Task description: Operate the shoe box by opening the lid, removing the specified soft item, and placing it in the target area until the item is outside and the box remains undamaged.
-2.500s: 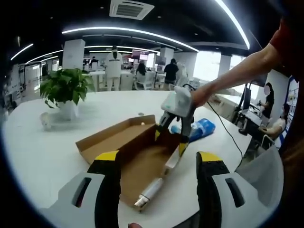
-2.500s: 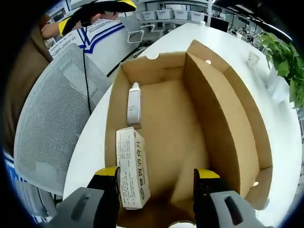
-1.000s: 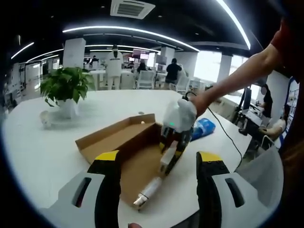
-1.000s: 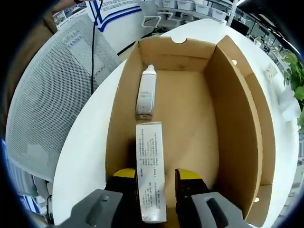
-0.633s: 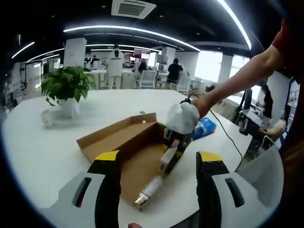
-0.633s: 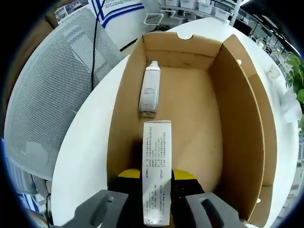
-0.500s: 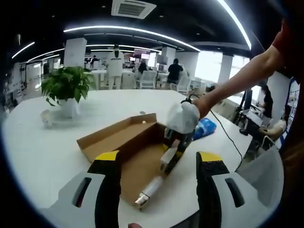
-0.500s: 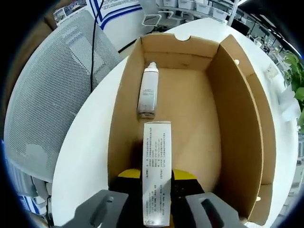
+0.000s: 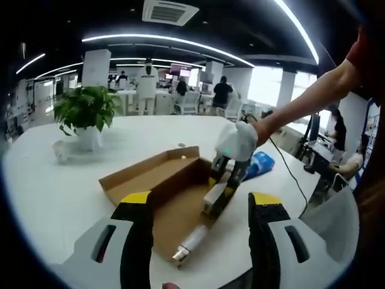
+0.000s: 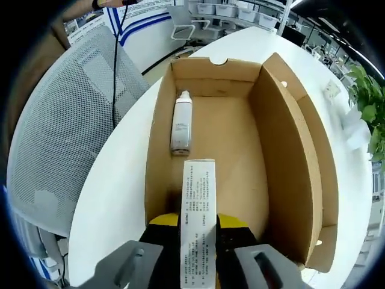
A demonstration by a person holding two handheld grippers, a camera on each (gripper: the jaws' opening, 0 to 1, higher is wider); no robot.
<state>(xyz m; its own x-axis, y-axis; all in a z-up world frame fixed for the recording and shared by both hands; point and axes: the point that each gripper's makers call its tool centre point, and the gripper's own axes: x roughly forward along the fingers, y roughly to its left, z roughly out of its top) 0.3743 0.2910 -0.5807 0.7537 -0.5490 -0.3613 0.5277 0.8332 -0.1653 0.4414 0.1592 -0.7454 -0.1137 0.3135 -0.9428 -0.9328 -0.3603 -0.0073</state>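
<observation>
The open cardboard shoe box [image 10: 287, 162] lies on the white table [image 9: 54, 180], its lid folded out to one side. A white tube [image 10: 180, 123] lies on the box floor near the far end. My right gripper [image 10: 198, 232] is shut on a long white printed carton [image 10: 198, 211], held a little above the near end of the box. In the left gripper view the right gripper [image 9: 224, 184] holds that carton [image 9: 214, 196] over the box [image 9: 156, 180]. My left gripper [image 9: 195, 208] is open, with nothing between its jaws, short of the box.
A blue-and-white soft pack [image 9: 255, 164] lies on the table beyond the box. A potted plant [image 9: 83, 114] stands at the far left. A grey mesh chair [image 10: 60, 144] sits beside the table edge. People stand in the office behind.
The right gripper closed on the white carton and has lifted it off the box floor; the box looks farther below. The left gripper has stayed put.
</observation>
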